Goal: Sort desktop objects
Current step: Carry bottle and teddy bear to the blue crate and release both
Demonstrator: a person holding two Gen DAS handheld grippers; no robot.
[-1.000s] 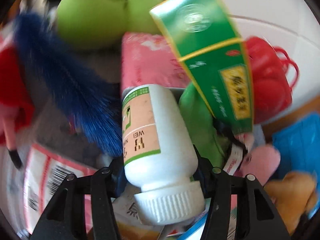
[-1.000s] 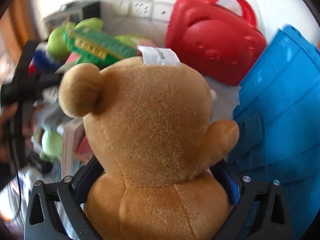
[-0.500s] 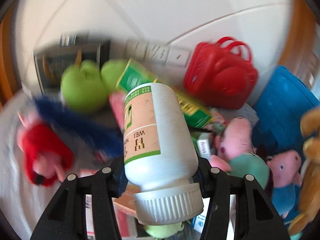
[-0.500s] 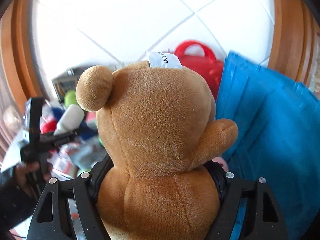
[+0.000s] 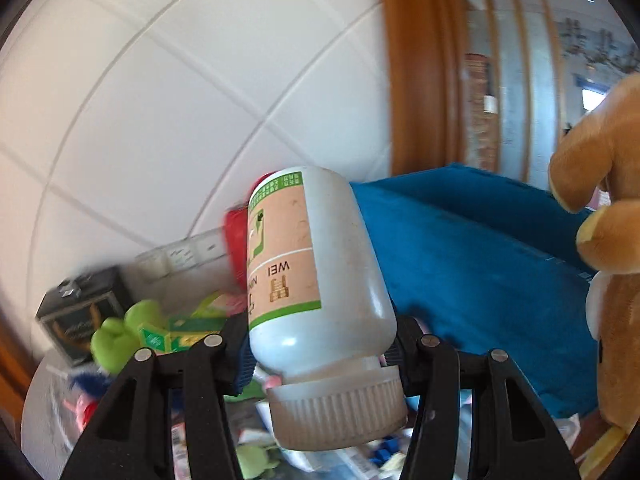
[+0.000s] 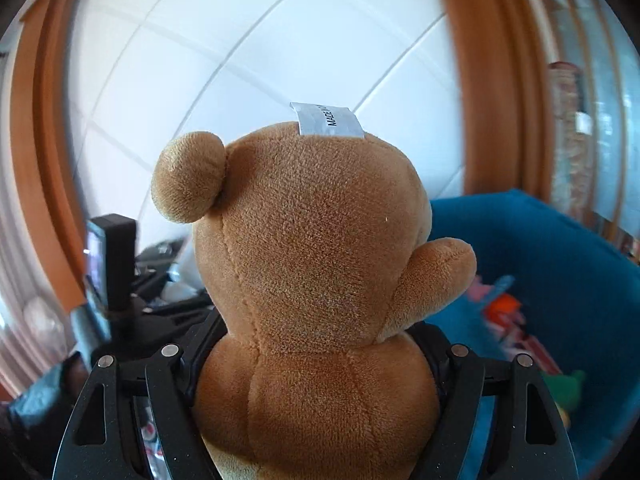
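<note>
A white pill bottle (image 5: 316,264) with a peach and green label hangs cap-down in my left gripper (image 5: 320,344), whose pads are shut on its shoulder just above the ribbed cap. It is lifted high over the cluttered desk, in front of the blue fabric bin (image 5: 460,264). My right gripper (image 6: 316,344) is shut on the waist of a brown teddy bear (image 6: 320,260), seen from behind with a white tag on its head. The teddy bear (image 5: 604,240) also shows at the right edge of the left wrist view. The blue fabric bin (image 6: 560,260) stands right of the bear.
Low on the left lie a green plush (image 5: 120,336), a green box (image 5: 180,334), a black box (image 5: 80,312), a power strip (image 5: 180,254) and a red bag (image 5: 236,240). Colourful toys (image 6: 508,320) lie inside the bin. A white tiled wall and wooden frame (image 5: 420,64) stand behind.
Both grippers have risen from the pile with their loads and swung toward the blue bin. The clutter has dropped to the lower left, and the bottle has rolled slightly.
</note>
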